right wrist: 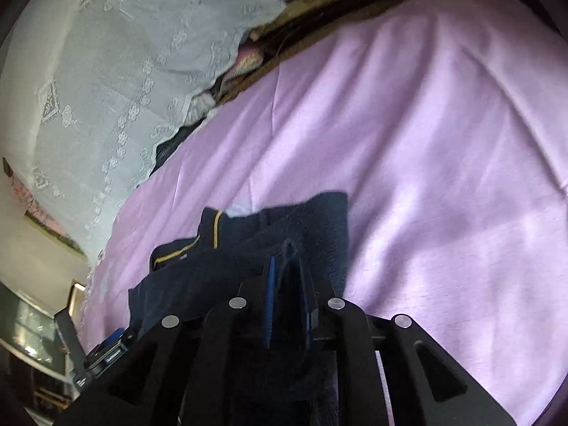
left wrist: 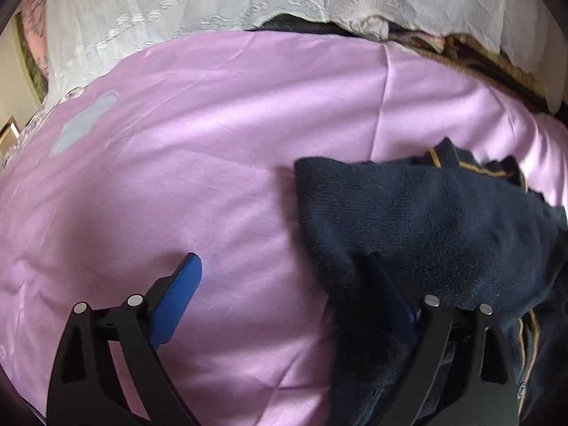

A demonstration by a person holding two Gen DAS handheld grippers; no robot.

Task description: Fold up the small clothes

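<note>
Between the blue pads of your right claw a pinch of the navy knit garment is clamped; the jaws stand nearly together with a ridge of fabric rising between them. Your left claw stands released, jaws spread wide. Its left pad hovers over bare sheet, while its right finger sits against or just under the near edge of the garment; whether it touches the cloth cannot be told.

The garment lies on the pink bedsheet, bunched rather than flat, with one squared flap turned outward and a gold-striped trim showing at its far side. Beyond the sheet lies a white embroidered cloth.

Judged from this layout, the step in hand is a fold in progress: one edge is gripped and lifted, the opposite side not yet secured.

The next move calls for the following:
1. Close your left claw on the near edge so both sides are held.
2. Carry the gripped edge across evenly, keeping the fabric taut.
3. Avoid catching the bedsheet beneath, since the knit is soft and the sheet lies directly under it.
</note>
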